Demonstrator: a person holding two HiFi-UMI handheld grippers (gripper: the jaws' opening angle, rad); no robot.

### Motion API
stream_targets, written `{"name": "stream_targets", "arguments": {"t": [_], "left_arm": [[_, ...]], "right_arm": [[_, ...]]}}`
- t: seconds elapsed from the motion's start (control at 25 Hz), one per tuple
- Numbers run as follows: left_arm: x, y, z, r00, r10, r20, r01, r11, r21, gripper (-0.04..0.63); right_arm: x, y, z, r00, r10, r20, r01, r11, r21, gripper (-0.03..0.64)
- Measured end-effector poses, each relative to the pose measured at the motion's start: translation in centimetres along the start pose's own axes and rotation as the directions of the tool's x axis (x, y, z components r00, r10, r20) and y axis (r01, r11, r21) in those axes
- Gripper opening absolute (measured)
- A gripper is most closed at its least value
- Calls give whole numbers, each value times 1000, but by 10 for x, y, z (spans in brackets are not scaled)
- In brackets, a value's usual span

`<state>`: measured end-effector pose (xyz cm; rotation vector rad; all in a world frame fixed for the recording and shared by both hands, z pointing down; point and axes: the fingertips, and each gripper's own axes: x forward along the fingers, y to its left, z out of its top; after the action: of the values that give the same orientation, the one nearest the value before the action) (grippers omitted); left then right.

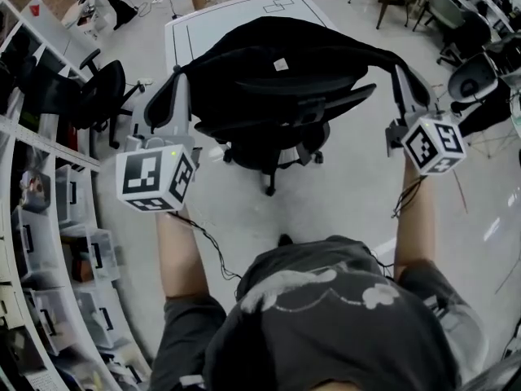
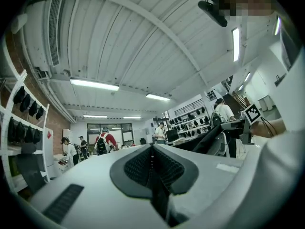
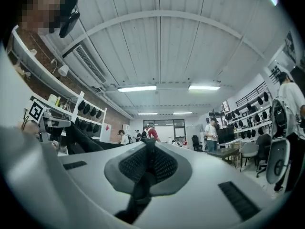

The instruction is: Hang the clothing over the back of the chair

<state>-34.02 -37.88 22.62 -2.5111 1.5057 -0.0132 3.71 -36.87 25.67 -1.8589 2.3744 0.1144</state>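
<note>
In the head view the garment covers the chair back between the two pairs of jaws, so only the seat edge and base show. Both sets of jaw tips — left gripper, right gripper — are buried in its folds. Each gripper view shows just a dark sliver of it between the closed jaws. The people beyond the jaws are too small to make out.

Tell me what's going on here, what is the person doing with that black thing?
A person holds a tool in each hand and is spreading a black garment over the back of an office chair. The left tool is shut on one end of the cloth and the right tool on the other, stretching it between them. The garment appears to lie across the chair back but is not yet released.
</note>
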Motion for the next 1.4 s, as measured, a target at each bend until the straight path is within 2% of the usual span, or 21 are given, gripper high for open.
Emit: {"name": "stream_targets", "arguments": {"t": [0.2,0.52,0.76,0.92,1.16,1.4], "left_arm": [[-17,-33,17,1000,2,26,-2,1000,-4,8],[-67,-59,65,994,80,76,-82,996,30,8],[-100,-95,75,989,124,79,-125,992,8,8],[-126,-122,83,983,164,81,-166,986,26,8],[-172,-163,66,976,215,37,-216,976,18,8],[-215,-196,34,969,248,-11,-248,968,-34,8]], "right_arm": [[-22,2,15,999,39,32,-39,999,5,-6],[-66,2,60,984,119,132,-121,993,7,-6],[-100,-3,64,975,172,141,-175,984,11,-6],[-129,-8,68,968,198,155,-203,979,16,-6],[-179,-5,54,962,234,143,-242,969,40,-6],[-224,12,23,956,284,70,-287,957,37,-6]]}}
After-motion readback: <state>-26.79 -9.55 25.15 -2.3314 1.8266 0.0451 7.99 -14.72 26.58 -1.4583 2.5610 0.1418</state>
